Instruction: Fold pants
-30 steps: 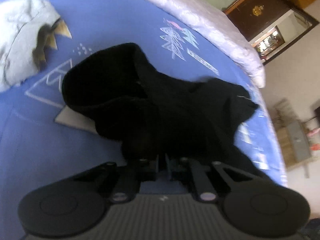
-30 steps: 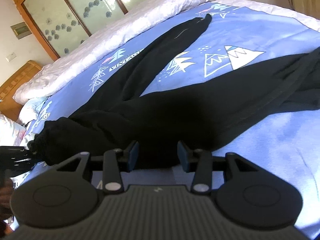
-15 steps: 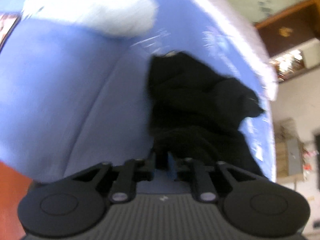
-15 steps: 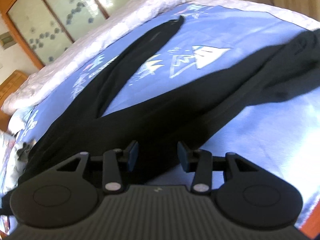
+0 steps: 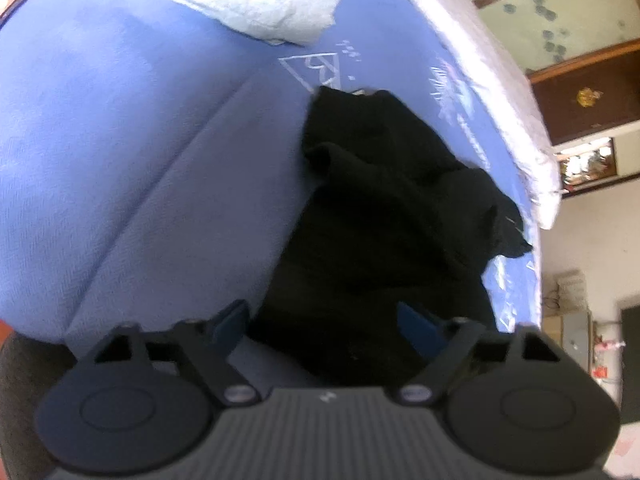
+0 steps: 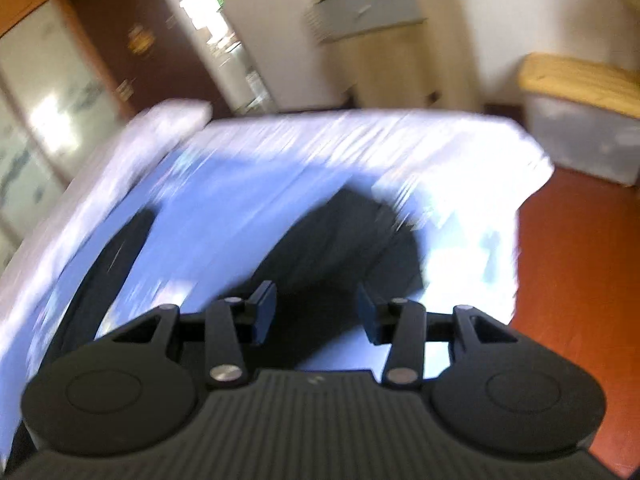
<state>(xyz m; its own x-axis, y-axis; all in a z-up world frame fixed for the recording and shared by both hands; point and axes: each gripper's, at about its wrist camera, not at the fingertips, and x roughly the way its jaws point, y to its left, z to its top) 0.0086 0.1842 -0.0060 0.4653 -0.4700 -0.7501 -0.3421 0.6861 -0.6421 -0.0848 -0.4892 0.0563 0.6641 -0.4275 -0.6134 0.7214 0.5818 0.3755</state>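
The black pants [image 5: 384, 216] lie crumpled on the blue bedspread [image 5: 132, 160]. My left gripper [image 5: 324, 326] is open, its jaws wide apart just over the near edge of the black cloth, gripping nothing. In the blurred right wrist view the pants [image 6: 340, 240] stretch across the bed, one leg [image 6: 108, 256] running off to the left. My right gripper [image 6: 316, 314] is open above the near part of the pants, holding nothing.
A light grey garment [image 5: 276, 4] lies on the bed beyond the pants. A white quilt [image 5: 512, 112] runs along the bed's far side. The bed's corner [image 6: 532, 168] drops to a red floor [image 6: 580, 280], with a storage box [image 6: 584, 116] and cabinet [image 6: 384, 40] behind.
My left gripper was shut on the pants and has opened, letting the cloth go. My right gripper stayed open and swung fast towards the foot of the bed, blurring its view.
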